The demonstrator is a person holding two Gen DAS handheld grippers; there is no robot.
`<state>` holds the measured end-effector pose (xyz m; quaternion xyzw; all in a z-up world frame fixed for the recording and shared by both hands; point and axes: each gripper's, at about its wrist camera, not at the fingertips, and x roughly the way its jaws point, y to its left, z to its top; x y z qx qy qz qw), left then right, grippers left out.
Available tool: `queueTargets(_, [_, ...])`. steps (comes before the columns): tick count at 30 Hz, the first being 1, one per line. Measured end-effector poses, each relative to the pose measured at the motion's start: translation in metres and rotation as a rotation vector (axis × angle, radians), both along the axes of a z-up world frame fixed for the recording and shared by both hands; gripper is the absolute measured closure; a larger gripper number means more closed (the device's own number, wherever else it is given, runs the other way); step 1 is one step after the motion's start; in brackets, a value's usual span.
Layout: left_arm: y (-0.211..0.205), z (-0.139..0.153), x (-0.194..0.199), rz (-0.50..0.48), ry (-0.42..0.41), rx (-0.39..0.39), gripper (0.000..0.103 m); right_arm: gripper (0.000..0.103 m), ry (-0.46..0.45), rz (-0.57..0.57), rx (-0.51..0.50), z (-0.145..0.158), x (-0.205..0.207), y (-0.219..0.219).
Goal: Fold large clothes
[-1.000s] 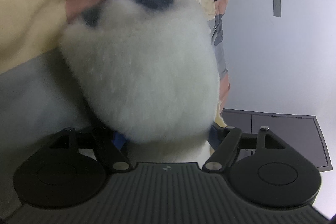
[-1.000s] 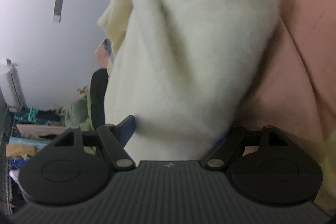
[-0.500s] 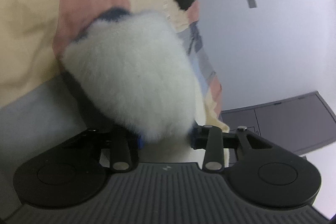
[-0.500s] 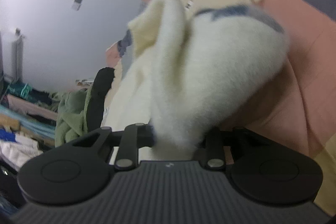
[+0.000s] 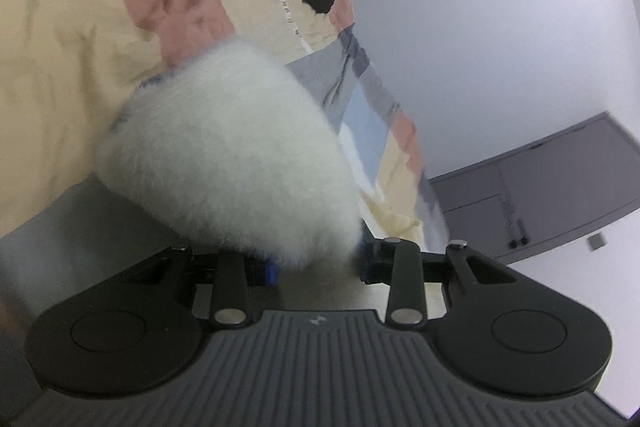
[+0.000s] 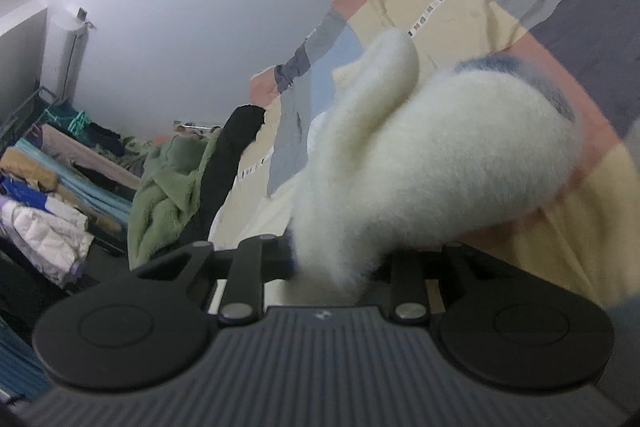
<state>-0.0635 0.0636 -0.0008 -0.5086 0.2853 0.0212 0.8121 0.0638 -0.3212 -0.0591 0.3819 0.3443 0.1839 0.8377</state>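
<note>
Patchwork bedspread [image 5: 72, 75]; both hand-held grippers clamping fleece [image 5: 228, 163]

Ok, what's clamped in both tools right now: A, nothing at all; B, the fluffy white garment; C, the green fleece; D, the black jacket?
B: the fluffy white garment bunches out from between the jaws of the left tool and the right tool alike, while the green fleece lies off on a pile.

Left gripper clamps fleece

The left gripper [image 5: 318, 263], its jaws just closed in, pinches a bunched fold of white fleece garment [image 5: 232, 163] above a patchwork bedcover [image 5: 80, 39]. Behind stand a white wall [image 5: 500, 67] and grey cabinet [image 5: 560, 191].
</note>
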Motion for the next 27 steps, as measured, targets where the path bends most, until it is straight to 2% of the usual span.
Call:
queueTargets(7, [-0.002, -0.004, -0.001, -0.011, 0.055, -0.007, 0.062, 0.071, 0.041, -0.017, 0.022, -0.008, -0.009, -0.004])
queueTargets(9, [-0.001, -0.005, 0.005, -0.018, 0.065, -0.026, 0.052, 0.066, 0.041, -0.016, 0.04, -0.008, -0.006, -0.005])
queueTargets(10, [-0.001, -0.005, 0.008, -0.024, 0.068, -0.033, 0.049, 0.057, 0.041, -0.009, 0.046, -0.007, -0.006, -0.005])
queueTargets(11, [-0.001, -0.005, 0.012, -0.032, 0.069, -0.037, 0.043, 0.044, 0.036, 0.007, 0.052, -0.006, -0.004, -0.005])
queueTargets(13, [-0.001, -0.001, 0.016, -0.035, 0.066, -0.048, 0.032, 0.033, 0.031, 0.029, 0.078, -0.001, -0.005, -0.005])
queueTargets(15, [-0.003, 0.004, 0.023, -0.039, 0.046, -0.052, 0.021, 0.032, 0.032, 0.04, 0.091, 0.003, -0.002, -0.006])
queueTargets(16, [-0.005, 0.008, 0.027, -0.042, 0.029, -0.046, 0.02, 0.032, 0.027, 0.046, 0.089, 0.006, 0.0, -0.005])
queueTargets(22, [-0.01, 0.035, 0.065, -0.068, -0.071, 0.073, 0.018, 0.032, -0.094, 0.059, 0.032, 0.03, 0.022, 0.005])
queueTargets(27, [-0.009, 0.039, 0.114, -0.105, -0.115, 0.152, 0.017, 0.033, -0.163, 0.074, -0.061, 0.035, 0.062, 0.024])
